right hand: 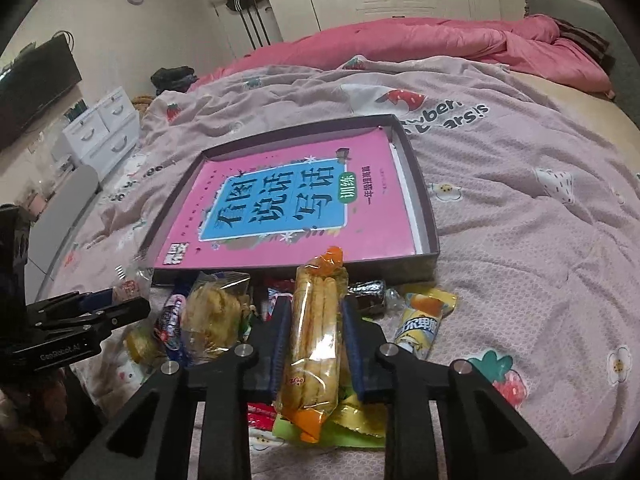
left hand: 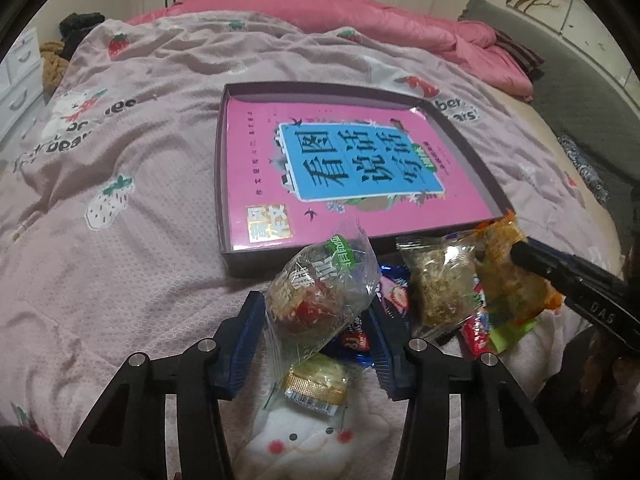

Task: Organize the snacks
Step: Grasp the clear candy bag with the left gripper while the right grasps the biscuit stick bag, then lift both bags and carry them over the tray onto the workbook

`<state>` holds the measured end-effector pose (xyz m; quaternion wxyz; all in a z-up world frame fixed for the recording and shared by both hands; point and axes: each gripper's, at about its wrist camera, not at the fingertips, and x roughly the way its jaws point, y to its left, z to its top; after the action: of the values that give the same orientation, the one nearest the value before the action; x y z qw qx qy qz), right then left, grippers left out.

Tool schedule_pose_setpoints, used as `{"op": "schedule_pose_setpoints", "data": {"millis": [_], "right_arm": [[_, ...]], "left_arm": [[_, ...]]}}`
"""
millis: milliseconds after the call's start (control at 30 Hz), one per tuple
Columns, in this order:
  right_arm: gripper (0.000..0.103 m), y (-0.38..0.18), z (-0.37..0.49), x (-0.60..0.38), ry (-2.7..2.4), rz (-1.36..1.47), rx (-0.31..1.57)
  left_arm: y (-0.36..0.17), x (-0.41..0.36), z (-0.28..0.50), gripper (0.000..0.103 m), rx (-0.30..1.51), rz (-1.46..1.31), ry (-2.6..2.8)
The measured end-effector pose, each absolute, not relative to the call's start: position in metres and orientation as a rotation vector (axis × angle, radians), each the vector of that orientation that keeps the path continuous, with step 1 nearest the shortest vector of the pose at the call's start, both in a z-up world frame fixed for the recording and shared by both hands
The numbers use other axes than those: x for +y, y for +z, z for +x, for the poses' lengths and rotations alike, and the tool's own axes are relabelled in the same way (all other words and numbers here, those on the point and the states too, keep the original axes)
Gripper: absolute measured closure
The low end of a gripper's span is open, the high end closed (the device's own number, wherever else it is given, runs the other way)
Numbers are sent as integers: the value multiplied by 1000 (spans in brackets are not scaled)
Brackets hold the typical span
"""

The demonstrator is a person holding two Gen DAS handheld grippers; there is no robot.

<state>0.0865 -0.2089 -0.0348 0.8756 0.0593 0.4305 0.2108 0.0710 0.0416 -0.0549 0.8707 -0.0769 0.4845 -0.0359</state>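
my left gripper (left hand: 316, 316) is clamped on a crinkly clear plastic snack pouch (left hand: 320, 300) with red and pale filling. my right gripper (right hand: 314, 336) is clamped on a long glossy orange-ended packet of biscuit sticks (right hand: 314, 336), held upright. at twelve o'clock from both lies a shallow dark cardboard box (right hand: 420, 184) holding a smooth pink book (right hand: 288, 208). loose wrapped snacks (right hand: 212, 316) heap at its near wall on the wrinkled pink strawberry-print quilt (right hand: 520, 240).

The clear snack packet (left hand: 320, 296) is covering most of the dark blue wrapper (left hand: 352, 340) beneath it. The orange-ended biscuit packet (right hand: 314, 344) is hiding the green and red wrappers (right hand: 288, 424) underneath. The picture's edge is cutting off the left tool (right hand: 120, 308) in the right wrist view.
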Motion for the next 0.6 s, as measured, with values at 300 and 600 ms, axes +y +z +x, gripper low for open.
{"op": "schedule_pose_setpoints", "data": {"millis": [300, 600], "right_arm": [[77, -18, 82, -216, 454, 166, 818], [77, 1, 91, -222, 448, 184, 734]], "left_arm": [[-34, 42, 62, 52, 951, -182, -89], [-21, 43, 68, 52, 901, -190, -79]]}}
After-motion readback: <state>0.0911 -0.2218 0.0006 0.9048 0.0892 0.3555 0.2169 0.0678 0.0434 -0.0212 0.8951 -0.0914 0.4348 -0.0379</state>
